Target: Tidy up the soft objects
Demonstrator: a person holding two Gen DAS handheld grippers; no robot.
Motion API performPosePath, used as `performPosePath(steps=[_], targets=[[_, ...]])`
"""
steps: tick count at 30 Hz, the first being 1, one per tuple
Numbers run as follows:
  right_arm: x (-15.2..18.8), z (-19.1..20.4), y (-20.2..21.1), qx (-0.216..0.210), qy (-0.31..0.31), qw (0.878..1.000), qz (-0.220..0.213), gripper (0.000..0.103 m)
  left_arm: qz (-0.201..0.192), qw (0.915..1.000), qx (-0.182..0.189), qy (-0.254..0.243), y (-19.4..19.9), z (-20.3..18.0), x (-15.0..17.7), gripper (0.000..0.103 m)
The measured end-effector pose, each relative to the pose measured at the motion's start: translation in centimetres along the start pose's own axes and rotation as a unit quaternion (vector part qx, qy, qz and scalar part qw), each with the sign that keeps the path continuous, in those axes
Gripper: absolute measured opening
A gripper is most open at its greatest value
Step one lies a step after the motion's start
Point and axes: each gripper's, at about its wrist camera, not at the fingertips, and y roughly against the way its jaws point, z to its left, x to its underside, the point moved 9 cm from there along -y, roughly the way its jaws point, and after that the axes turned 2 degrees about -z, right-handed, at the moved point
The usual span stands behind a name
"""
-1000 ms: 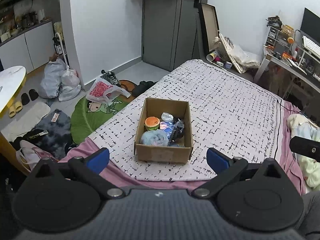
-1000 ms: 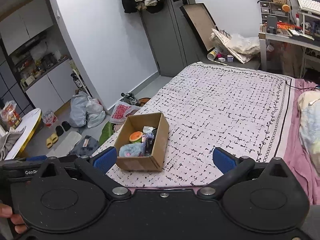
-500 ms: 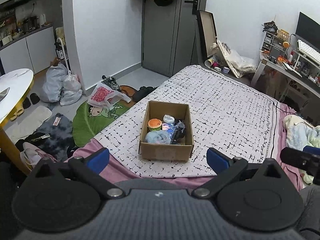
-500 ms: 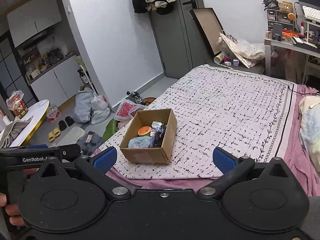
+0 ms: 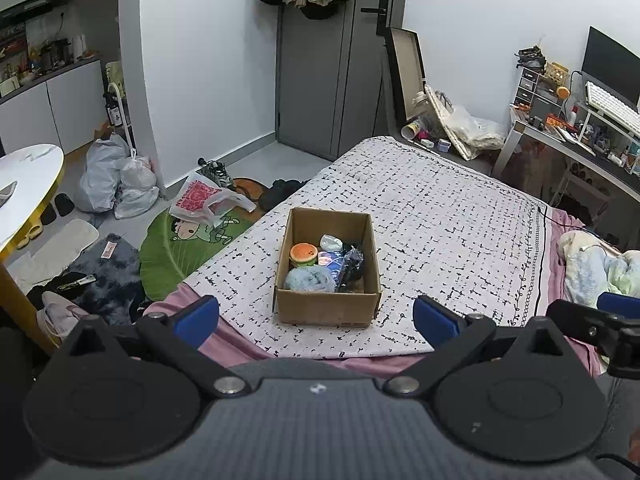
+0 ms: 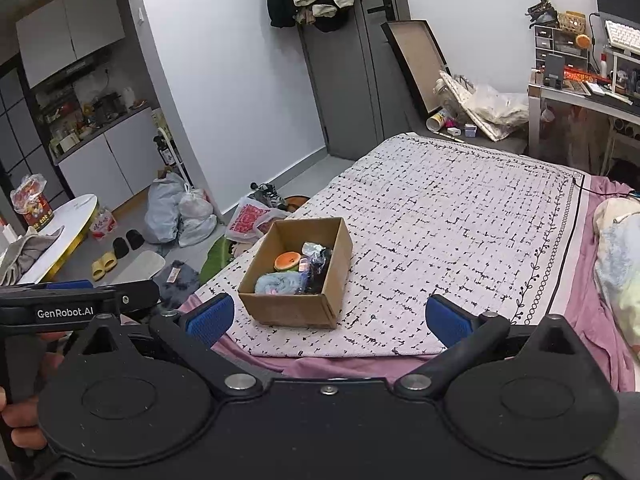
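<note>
Hovering off the bed's (image 5: 440,208) near edge, both hand-held grippers (image 5: 316,316) (image 6: 330,316) spread apart, empty.

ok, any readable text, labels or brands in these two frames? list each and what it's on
"GenRobot.AI": white lettering on the side of the left gripper, seen in the right wrist view.
Red-printed plastic bag on the floor: print too blurred to read.
Red packet on the round table: lettering too small to read.
Cardboard box on the bed: no legible marking.
</note>
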Motion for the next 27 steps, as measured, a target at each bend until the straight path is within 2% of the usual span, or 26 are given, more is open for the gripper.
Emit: performPosePath(steps=[27], targets=[[-0.09, -0.46, -0.13, 0.002, -0.012, 1.000, 0.003, 0.103, -0.002, 1.0000, 0.001, 0.002, -0.15, 0.12, -0.54, 0.102]])
